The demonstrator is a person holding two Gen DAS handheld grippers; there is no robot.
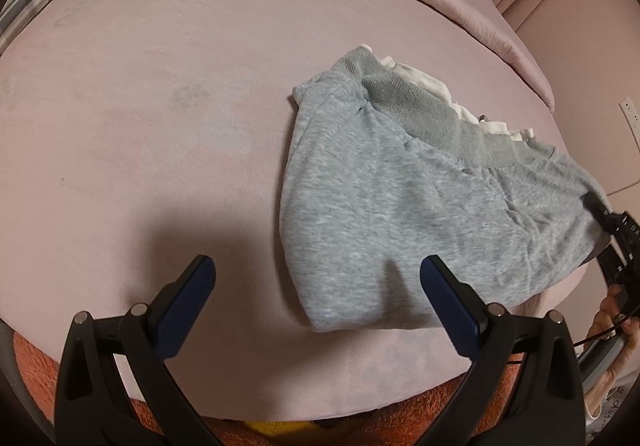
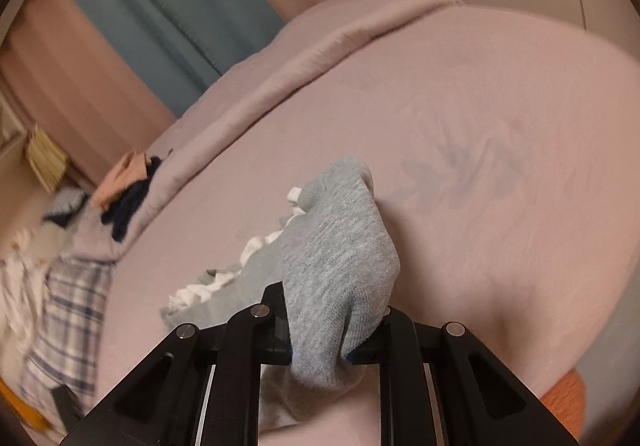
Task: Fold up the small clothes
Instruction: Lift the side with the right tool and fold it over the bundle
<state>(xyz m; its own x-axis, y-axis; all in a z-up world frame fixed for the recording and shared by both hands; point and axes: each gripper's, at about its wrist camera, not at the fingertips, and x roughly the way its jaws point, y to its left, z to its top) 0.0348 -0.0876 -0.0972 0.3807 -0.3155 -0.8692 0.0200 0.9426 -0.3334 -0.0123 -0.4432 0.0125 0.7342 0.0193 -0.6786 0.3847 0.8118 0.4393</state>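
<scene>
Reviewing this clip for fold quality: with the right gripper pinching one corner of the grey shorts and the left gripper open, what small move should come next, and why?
Probably carry the right gripper across toward the far side edge, laying the pinched corner of the grey shorts over. The rest lies flat on the pink bed sheet, and the left gripper hangs open just above the near hem, holding nothing.

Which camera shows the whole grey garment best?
The left wrist view: the grey garment lies spread across the pink bed, ribbed waistband visible. The right wrist view shows only a bunched corner clamped in the right tool.
</scene>
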